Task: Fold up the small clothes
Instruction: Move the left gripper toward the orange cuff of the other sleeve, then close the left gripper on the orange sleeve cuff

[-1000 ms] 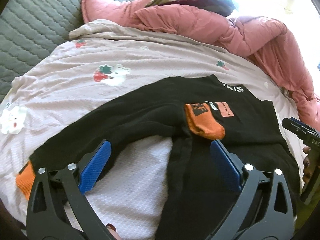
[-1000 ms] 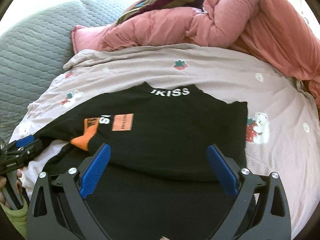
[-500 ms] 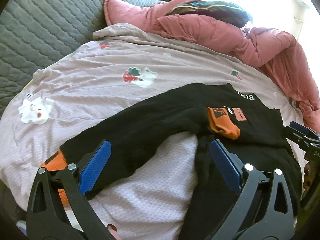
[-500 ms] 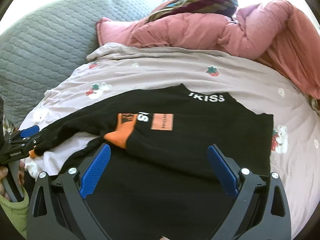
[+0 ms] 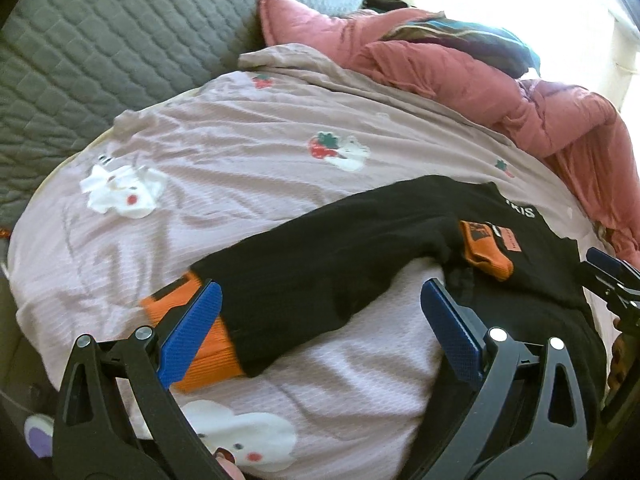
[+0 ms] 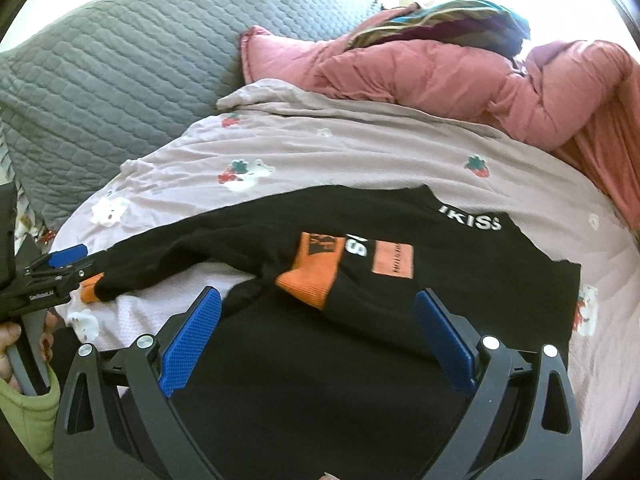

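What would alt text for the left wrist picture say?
A black sweatshirt with orange cuffs lies on a pink printed bedsheet, one sleeve stretched toward the open left gripper. A pink quilt is heaped behind.

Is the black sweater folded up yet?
Partly. One orange-cuffed sleeve lies folded across the black sweater; the other sleeve is stretched out on the sheet.

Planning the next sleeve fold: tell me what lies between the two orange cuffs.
In the left wrist view, the outstretched black sleeve spans from the near orange cuff to the folded-in cuff; nothing else intervenes.
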### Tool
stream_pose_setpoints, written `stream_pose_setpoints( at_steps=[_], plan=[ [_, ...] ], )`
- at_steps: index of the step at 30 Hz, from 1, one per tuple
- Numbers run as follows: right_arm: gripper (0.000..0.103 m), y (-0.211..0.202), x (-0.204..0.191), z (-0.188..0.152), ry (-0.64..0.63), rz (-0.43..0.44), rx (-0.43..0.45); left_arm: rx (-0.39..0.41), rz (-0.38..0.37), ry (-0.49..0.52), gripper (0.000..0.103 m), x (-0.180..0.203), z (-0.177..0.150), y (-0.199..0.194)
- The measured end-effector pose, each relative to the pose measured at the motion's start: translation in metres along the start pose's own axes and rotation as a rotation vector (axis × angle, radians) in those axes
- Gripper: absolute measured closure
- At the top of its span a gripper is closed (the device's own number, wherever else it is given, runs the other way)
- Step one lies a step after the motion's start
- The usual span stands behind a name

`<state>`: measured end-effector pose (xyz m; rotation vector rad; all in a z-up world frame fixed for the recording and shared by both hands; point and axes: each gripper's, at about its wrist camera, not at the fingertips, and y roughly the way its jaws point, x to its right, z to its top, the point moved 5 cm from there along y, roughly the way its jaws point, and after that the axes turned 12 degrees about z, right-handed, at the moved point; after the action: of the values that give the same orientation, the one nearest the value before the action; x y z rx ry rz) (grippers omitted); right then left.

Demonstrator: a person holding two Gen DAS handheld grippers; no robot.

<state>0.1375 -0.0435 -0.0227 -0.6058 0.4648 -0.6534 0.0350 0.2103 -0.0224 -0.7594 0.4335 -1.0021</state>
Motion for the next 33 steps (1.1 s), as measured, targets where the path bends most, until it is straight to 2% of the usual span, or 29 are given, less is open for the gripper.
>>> stream_pose_setpoints(
  at_steps=[5,14,20,22,24,26,29,33],
  plan=[
    [0.006,0.006,-0.017,0.006,-0.03,0.022,0.0,-0.005,0.02,-0.03,0.01,-0.019,-0.004,-0.002],
    [0.006,0.021,-0.042,0.012,-0.079,0.054,-0.016,-0.042,0.013,-0.084,0.01,-0.047,-0.013,-0.001],
    [0.006,0.027,-0.056,0.015,-0.102,0.074,-0.017,-0.097,-0.007,-0.138,0.011,-0.063,-0.023,0.012],
    [0.006,0.028,-0.059,0.014,-0.105,0.078,-0.018,-0.124,-0.016,-0.168,0.018,-0.069,-0.027,0.018],
    [0.006,0.03,-0.06,0.013,-0.107,0.079,-0.023,-0.142,-0.03,-0.184,0.034,-0.072,-0.03,0.023],
    [0.006,0.033,-0.059,0.011,-0.103,0.079,-0.029,-0.151,-0.043,-0.196,0.045,-0.074,-0.031,0.027],
    [0.006,0.037,-0.057,0.008,-0.093,0.08,-0.036,-0.159,-0.053,-0.218,0.052,-0.076,-0.032,0.033],
    [0.006,0.044,-0.05,0.003,-0.074,0.075,-0.049,-0.17,-0.068,-0.245,0.053,-0.079,-0.028,0.042]
  ],
)
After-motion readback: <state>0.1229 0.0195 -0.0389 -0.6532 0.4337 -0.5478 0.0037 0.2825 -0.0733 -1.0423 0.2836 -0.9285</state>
